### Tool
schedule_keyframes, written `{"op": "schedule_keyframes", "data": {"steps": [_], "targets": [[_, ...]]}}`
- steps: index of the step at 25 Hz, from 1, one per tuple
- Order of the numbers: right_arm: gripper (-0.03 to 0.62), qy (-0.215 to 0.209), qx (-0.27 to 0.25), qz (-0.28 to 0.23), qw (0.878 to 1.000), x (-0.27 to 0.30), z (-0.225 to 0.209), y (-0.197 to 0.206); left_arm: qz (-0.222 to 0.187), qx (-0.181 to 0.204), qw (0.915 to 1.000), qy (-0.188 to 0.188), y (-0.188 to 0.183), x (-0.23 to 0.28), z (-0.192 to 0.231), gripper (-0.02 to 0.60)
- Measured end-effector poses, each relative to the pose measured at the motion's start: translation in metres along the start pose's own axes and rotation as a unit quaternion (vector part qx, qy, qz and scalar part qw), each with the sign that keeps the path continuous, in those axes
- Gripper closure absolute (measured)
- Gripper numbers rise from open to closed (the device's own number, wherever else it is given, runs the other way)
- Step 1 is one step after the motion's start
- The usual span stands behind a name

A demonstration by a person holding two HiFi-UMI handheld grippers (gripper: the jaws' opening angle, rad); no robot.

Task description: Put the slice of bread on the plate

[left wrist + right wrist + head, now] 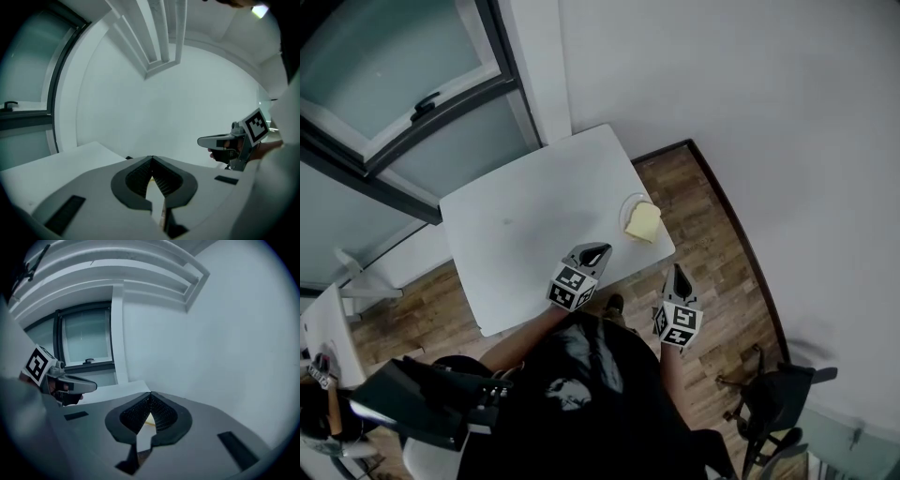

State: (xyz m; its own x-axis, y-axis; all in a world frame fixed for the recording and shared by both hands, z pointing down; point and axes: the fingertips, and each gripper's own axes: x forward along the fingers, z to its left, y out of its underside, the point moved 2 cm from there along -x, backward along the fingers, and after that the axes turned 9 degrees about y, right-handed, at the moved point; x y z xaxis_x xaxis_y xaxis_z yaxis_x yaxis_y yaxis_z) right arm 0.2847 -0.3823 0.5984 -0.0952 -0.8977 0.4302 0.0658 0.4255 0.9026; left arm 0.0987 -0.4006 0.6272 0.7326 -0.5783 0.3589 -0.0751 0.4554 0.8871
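Note:
The slice of bread (643, 222), pale yellow, lies on a small clear plate (625, 207) near the right edge of the white table (525, 234). My left gripper (600, 250) hovers over the table's near edge, just left of and below the plate, shut with nothing in it. My right gripper (677, 271) hangs past the table's corner over the floor, also shut and empty. In the left gripper view the jaws (152, 158) meet at their tips. The right gripper view shows its jaws (150, 394) closed too, with a sliver of the bread (148, 420) behind them.
A large window (394, 84) runs along the far left. A white wall (750, 94) stands right of the table. Wooden floor (712, 244) surrounds it. A dark chair (773, 394) stands at the lower right, and white furniture (337, 319) at the left.

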Motion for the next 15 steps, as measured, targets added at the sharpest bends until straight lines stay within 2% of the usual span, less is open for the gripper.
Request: {"op": "schedule_keyframes", "data": {"steps": [5, 15], "targets": [[0.585, -0.001, 0.013, -0.008, 1.000, -0.005, 0.001, -0.006, 0.000, -0.022, 0.9998, 0.000, 0.005, -0.007, 0.005, 0.578], [0.585, -0.013, 0.018, -0.010, 1.000, -0.007, 0.005, -0.006, 0.000, -0.008, 0.9999, 0.012, 0.002, -0.005, -0.006, 0.577]]}}
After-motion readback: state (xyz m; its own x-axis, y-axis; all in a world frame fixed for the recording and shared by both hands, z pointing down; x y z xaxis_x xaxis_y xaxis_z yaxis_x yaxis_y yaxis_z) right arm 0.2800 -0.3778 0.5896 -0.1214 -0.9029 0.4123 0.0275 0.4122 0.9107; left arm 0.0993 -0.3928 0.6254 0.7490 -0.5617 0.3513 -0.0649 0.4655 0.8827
